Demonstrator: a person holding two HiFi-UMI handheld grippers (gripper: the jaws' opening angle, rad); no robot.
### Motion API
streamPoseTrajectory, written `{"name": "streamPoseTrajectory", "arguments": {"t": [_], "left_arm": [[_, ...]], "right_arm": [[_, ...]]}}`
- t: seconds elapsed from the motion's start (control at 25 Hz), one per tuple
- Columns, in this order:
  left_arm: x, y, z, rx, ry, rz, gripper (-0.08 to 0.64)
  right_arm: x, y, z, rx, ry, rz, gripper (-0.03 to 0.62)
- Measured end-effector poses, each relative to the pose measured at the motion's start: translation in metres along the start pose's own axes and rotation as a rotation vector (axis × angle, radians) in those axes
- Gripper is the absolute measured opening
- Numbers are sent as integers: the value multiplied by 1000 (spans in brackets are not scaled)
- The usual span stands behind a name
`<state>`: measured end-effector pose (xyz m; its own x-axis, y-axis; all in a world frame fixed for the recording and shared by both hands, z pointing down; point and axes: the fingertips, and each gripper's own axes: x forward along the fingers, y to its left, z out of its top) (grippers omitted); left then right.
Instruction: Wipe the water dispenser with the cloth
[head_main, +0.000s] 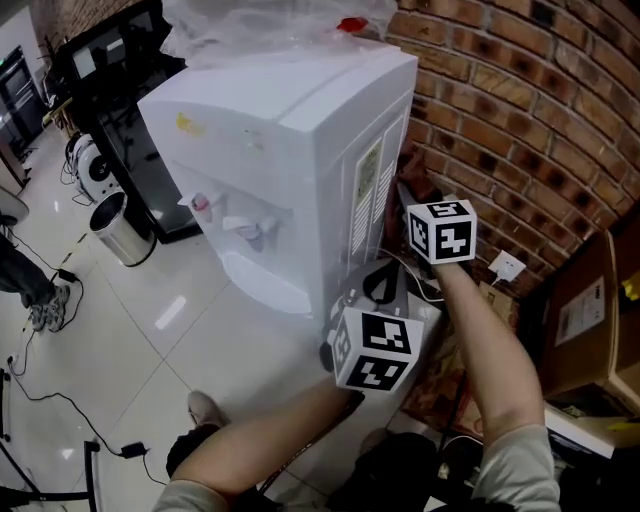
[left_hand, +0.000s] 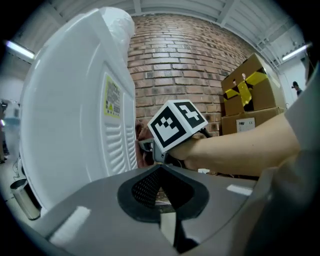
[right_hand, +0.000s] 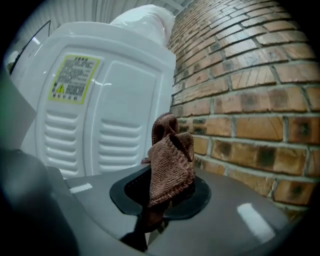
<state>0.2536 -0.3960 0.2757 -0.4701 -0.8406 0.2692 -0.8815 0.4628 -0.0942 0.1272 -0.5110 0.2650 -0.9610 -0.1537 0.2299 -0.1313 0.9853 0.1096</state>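
The white water dispenser (head_main: 290, 120) stands against the brick wall, with its vented side panel (right_hand: 100, 135) facing me. My right gripper (right_hand: 166, 176) is shut on a brown cloth (right_hand: 172, 150), which bunches up above the jaws close to the panel's rear edge. In the head view this gripper (head_main: 405, 200) sits between dispenser and wall. My left gripper (left_hand: 160, 172) is lower and behind it, shut with nothing in it, and points at the same side. In the head view the left gripper (head_main: 372, 275) shows below the right one. From the left gripper view I see the right gripper (left_hand: 146, 147) and a bit of the cloth (left_hand: 141, 132).
The brick wall (head_main: 520, 120) runs close along the dispenser's right. Cardboard boxes (left_hand: 250, 95) stand by the wall, another box (head_main: 585, 310) at my right. A wall socket (head_main: 507, 266) with cables is low on the wall. A steel bin (head_main: 120, 228) and dark stand (head_main: 130, 120) are left.
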Motion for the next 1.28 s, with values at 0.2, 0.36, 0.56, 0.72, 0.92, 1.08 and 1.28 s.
{"name": "streamPoseTrajectory", "arguments": {"t": [0.2, 0.36, 0.56, 0.72, 0.92, 1.08, 1.28], "left_arm": [[11, -3, -48, 4, 63, 5, -2], [16, -6, -84, 11, 108, 5, -1], [18, -17, -135, 19, 174, -12, -2], [21, -24, -171, -2, 223, -25, -1], [26, -22, -207, -14, 271, -26, 0], [30, -19, -233, -33, 301, -28, -2], [28, -20, -264, -51, 354, -37, 0]], "right_arm": [[13, 13, -66, 34, 80, 25, 72], [23, 21, -114, 28, 145, 30, 72], [35, 30, -173, 33, 235, 34, 72], [43, 38, -217, 86, 290, 40, 72], [54, 50, -276, 122, 385, 49, 72], [62, 55, -313, 137, 422, 36, 72], [68, 68, -358, 180, 487, 46, 72]]}}
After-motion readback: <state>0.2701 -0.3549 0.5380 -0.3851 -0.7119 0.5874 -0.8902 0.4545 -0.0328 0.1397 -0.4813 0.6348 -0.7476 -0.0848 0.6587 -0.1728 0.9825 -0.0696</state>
